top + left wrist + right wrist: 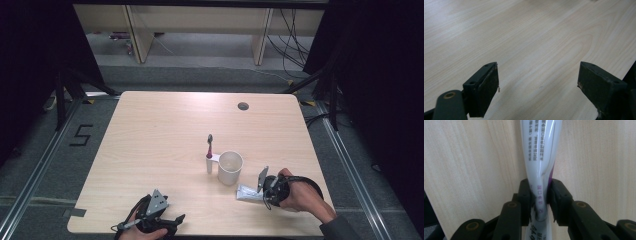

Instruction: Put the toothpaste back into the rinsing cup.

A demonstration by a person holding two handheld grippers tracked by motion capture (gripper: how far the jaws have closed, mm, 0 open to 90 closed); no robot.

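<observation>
- The right hand-held gripper (540,202) is pinching a white toothpaste tube (541,152) near its flat crimped end, with both black pads pressing into the tube's sides.
- In the high view that same right hand-held gripper (260,192) is sitting low at the surface's near right, and the toothpaste tube (246,192) is lying flat on the wood, just beside a white cup (230,168).
- The left hand-held gripper (539,82) is standing wide apart with nothing between its pads, waiting over bare wood at the near left (155,215).
- A toothbrush (209,150) is standing upright in a small white holder, touching or just beside the cup.
- Judging by this, the grasp looks made; the lift and whatever follows at the cup or brush look still to come.
- The surface (165,130) is pale wood with a cable hole (243,106) at the far side; grey floor, dark curtains and desk legs are lying beyond it.
</observation>
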